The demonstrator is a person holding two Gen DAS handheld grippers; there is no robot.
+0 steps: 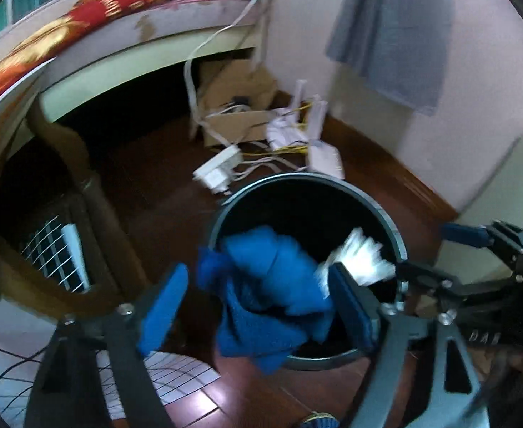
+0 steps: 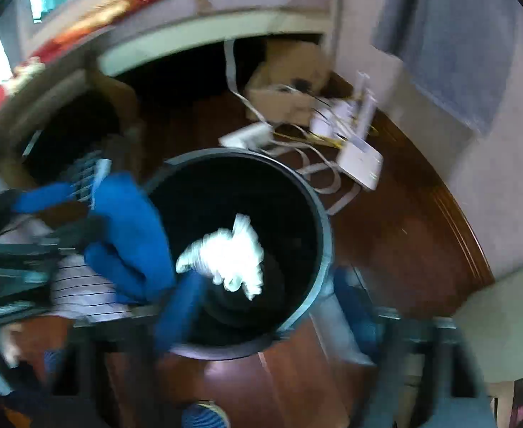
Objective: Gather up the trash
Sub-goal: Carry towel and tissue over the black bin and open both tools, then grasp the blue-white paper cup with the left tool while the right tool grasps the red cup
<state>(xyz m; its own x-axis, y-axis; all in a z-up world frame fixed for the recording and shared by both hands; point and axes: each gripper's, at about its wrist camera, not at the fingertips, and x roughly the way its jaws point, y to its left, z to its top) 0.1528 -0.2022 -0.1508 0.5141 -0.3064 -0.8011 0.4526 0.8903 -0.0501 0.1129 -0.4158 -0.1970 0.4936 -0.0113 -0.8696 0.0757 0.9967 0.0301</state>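
Left gripper (image 1: pixel 261 306) spread wide, blue cloth (image 1: pixel 272 285) loose between pads over black trash bin (image 1: pixel 386 214) rim at 6 o'clock. Right gripper (image 2: pixel 272 306) wide (blurred); white crumpled tissue (image 2: pixel 229 253) over bin mouth. Router (image 2: pixel 361 160) at 1 o'clock.

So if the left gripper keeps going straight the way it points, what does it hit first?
Probably the blue cloth hanging between its open jaws over the black bin; past that, the bin's inside. Depth is unclear.
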